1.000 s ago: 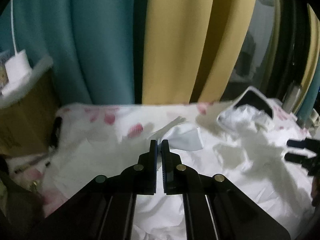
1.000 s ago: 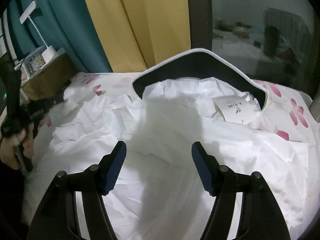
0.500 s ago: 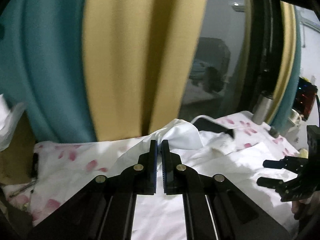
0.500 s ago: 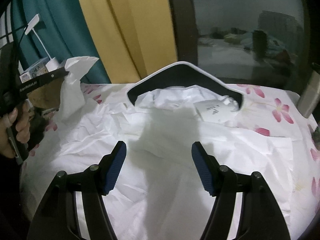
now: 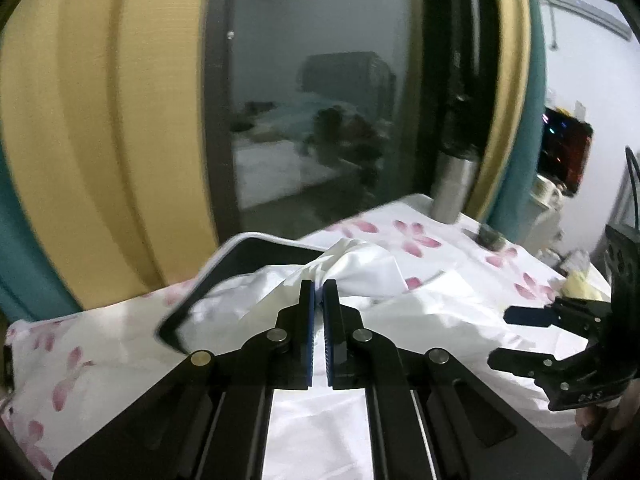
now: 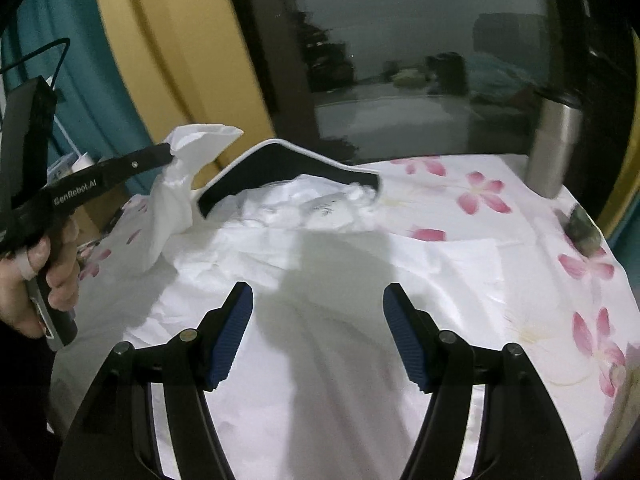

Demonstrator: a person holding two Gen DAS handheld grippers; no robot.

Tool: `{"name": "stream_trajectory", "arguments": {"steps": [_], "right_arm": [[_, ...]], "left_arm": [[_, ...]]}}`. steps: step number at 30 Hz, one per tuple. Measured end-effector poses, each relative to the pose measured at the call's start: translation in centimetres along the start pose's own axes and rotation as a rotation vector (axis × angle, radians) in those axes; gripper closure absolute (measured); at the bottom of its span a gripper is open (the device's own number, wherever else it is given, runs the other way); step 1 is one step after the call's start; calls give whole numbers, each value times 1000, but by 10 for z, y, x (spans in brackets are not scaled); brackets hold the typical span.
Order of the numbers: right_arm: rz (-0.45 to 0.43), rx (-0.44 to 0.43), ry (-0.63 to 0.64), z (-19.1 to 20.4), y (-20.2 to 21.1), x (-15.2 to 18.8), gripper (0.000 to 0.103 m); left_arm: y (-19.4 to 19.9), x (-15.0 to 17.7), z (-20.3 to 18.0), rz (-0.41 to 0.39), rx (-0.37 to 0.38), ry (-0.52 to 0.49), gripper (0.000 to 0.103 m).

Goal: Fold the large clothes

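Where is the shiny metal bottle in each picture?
Left wrist view: the metal bottle stands upper right of middle, at the far edge of the flowered sheet, by the window.
Right wrist view: it stands at the far right, same sheet edge.
Shared landmark: the dark white-edged collar of the white garment.

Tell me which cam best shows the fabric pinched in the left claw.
Right wrist view. It catches the left claw side-on, with the lifted corner of the white garment bunched at its tips and hanging to the bed. Left wrist view shows only the shut left claw with fabric bulging past it, the pinch mostly hidden.
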State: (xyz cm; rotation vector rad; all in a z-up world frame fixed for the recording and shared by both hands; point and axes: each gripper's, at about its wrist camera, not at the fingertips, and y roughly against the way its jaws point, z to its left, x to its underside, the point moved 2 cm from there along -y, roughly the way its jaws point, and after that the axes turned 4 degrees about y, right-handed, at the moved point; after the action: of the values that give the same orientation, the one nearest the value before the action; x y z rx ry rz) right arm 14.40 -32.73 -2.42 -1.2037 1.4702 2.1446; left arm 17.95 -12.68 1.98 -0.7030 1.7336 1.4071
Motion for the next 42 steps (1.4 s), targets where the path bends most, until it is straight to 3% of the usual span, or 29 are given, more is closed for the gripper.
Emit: {"name": "stream_trajectory", "arguments": {"steps": [7,13,14,15,16,17,22,26,28,32,33,34,35,36,42], "right_arm": [[-2,30,-52,-37,12,11,35],[11,58,-79,-54,15,19,35],[13,62,-81,-56,15,20,35],[15,66,-84,-58,14,20,35],[19,68,-87,-59,13,20,35],[22,71,-89,-60,11,20,35],[45,65,-76,-53,-5,14,35],[82,11,-28,-35,-36,4,35],[113,-4,-14,-29,-56,0,35],[162,-36,-14,-27,-88,-3,36],[175,-57,-6,-24,-93,-3,43],[187,-80,14,-20,-97,-3,58],[197,-89,35,-16,-100,-3,83],[202,-87,59,-12,-102,-4,97],[88,28,184,-5,-84,-44,100]], "left_arm": [[-38,15,-43,63,67,-39,98],[-71,44,-55,192,140,17,95],[-75,50,-53,216,149,36,85],[-77,56,-49,232,150,51,65],[-77,61,-46,241,146,60,55],[-76,65,-42,251,138,69,45],[-44,77,5,246,104,124,45],[-17,82,62,214,5,168,45],[-11,87,87,214,-38,190,45],[-8,99,126,244,-57,244,45],[-7,101,131,247,-51,250,45],[-8,103,132,250,-45,251,45],[-8,103,133,253,-40,250,45],[-9,103,133,255,-33,246,45],[-14,102,125,260,7,232,45]]}}
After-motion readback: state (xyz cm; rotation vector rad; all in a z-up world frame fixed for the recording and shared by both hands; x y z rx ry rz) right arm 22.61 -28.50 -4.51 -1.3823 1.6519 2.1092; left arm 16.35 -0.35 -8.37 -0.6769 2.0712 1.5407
